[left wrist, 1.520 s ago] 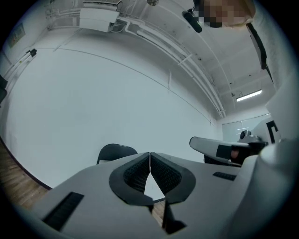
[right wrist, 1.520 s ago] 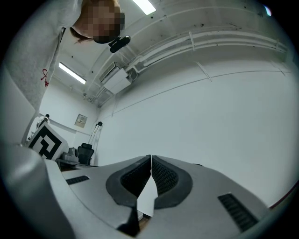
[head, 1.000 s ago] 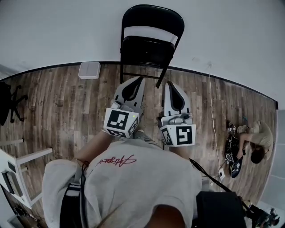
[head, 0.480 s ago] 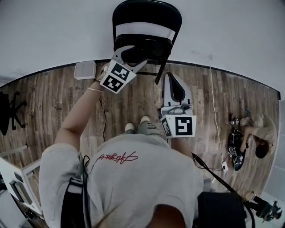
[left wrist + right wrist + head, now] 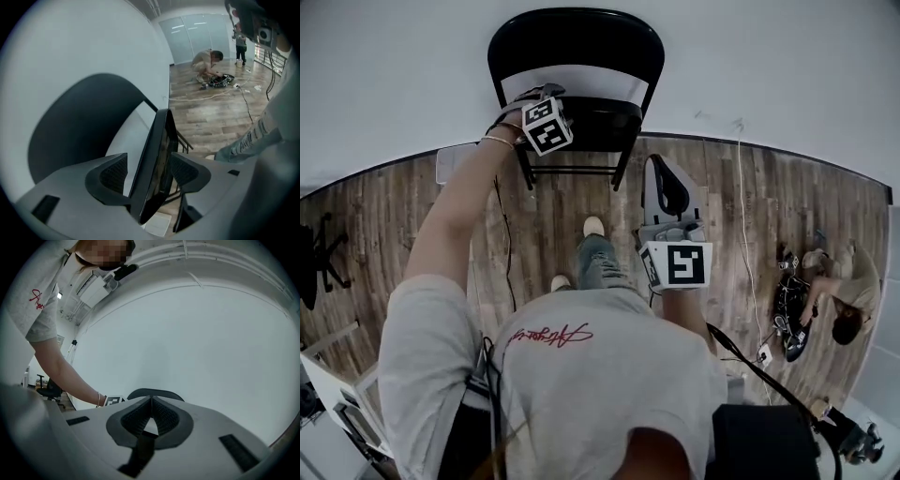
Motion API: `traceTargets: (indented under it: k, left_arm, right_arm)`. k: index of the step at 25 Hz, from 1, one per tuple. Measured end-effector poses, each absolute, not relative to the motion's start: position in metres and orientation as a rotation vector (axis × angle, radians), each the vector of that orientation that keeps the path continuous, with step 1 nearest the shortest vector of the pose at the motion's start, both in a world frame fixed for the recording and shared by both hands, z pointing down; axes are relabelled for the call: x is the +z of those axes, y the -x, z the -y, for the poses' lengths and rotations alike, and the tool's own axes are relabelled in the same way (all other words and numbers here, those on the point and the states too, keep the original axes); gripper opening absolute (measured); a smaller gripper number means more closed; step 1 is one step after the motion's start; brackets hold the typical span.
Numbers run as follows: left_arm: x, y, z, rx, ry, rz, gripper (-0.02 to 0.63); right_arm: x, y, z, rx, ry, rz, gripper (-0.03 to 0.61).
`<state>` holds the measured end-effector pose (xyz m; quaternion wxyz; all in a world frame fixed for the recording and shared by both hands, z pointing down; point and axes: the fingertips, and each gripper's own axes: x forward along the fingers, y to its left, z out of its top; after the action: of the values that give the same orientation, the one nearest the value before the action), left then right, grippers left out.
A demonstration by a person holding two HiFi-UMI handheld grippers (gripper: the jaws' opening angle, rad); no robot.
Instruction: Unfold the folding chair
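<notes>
The black folding chair (image 5: 577, 52) stands folded against the white wall, its seat (image 5: 586, 122) tipped up under the backrest. My left gripper (image 5: 530, 96) reaches to the chair's left side. In the left gripper view its jaws (image 5: 149, 171) are opening and straddle the seat's thin edge (image 5: 157, 154); a gap shows at each pad, so nothing is pinched. My right gripper (image 5: 664, 169) is held level in front of the chair, apart from it. Its jaws (image 5: 151, 409) are shut with nothing between them, and the backrest top (image 5: 154, 393) shows just beyond.
A person (image 5: 842, 286) crouches over gear on the wood floor at the right, and a cable (image 5: 746, 234) runs from the wall toward them. A white box (image 5: 450, 165) lies by the wall left of the chair. An office chair (image 5: 314, 262) stands far left.
My left arm has stretched forward from in front of my body to the chair, rolled, and its jaws have opened around the seat edge. I have stepped closer; the right gripper stays shut.
</notes>
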<state>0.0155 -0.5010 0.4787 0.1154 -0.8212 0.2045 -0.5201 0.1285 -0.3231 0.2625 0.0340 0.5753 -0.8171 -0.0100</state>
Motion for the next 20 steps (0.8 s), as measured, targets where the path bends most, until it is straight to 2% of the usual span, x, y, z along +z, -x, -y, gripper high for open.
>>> traceTargets:
  k: [7, 14, 16, 17, 20]
  left_arm:
    - [0.562, -0.017, 0.531, -1.926, 2.344, -0.317, 0.299]
    - [0.592, -0.021, 0.524, -1.974, 2.181, -0.053, 0.298]
    - [0.595, -0.022, 0.52, -2.0, 2.185, -0.023, 0.279]
    - [0.596, -0.023, 0.517, -2.012, 2.188, -0.004, 0.261]
    - [0.596, -0.024, 0.512, -2.028, 2.174, 0.057, 0.255]
  right_arm:
    - [0.327, -0.168, 0.417, -0.007, -1.724, 2.359, 0.018]
    - [0.405, -0.193, 0.496, 0.106, -1.683, 2.242, 0.02]
    - [0.428, -0.202, 0.513, 0.135, -1.677, 2.209, 0.021]
    - [0.441, -0.207, 0.519, 0.164, -1.668, 2.186, 0.027]
    - [0.48, -0.218, 0.536, 0.277, -1.651, 2.103, 0.123]
